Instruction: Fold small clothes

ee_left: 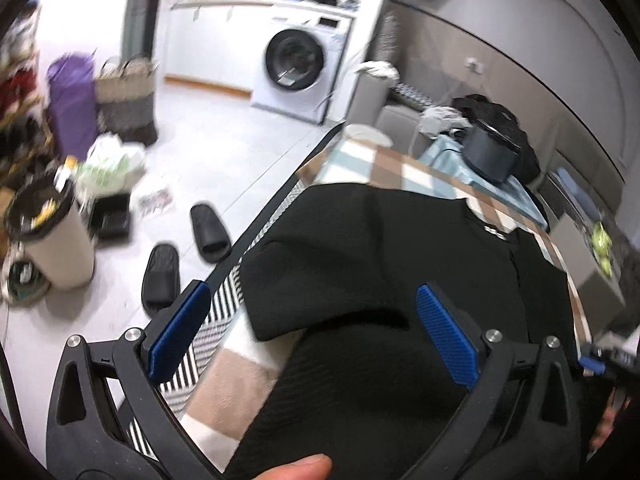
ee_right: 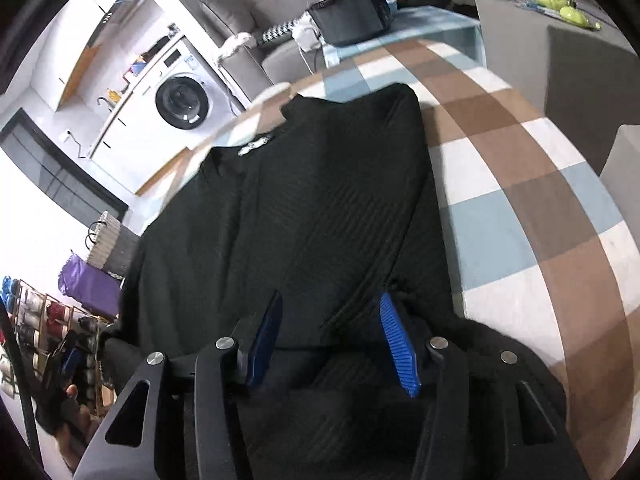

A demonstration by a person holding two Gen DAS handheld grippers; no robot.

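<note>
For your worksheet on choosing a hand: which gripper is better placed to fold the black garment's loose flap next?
Probably left: the left gripper has open jaws straddling the black garment flap's edge, near the table edge. The right gripper sits over mid-cloth.

White washing machine, pale tiled floor, grey sofa.

Light: bright, even indoor — white floor at upper left blown out | Blur: motion smear left and edges | Distortion: strong fisheye, dark vignette corners | Black garment underexposed.
</note>
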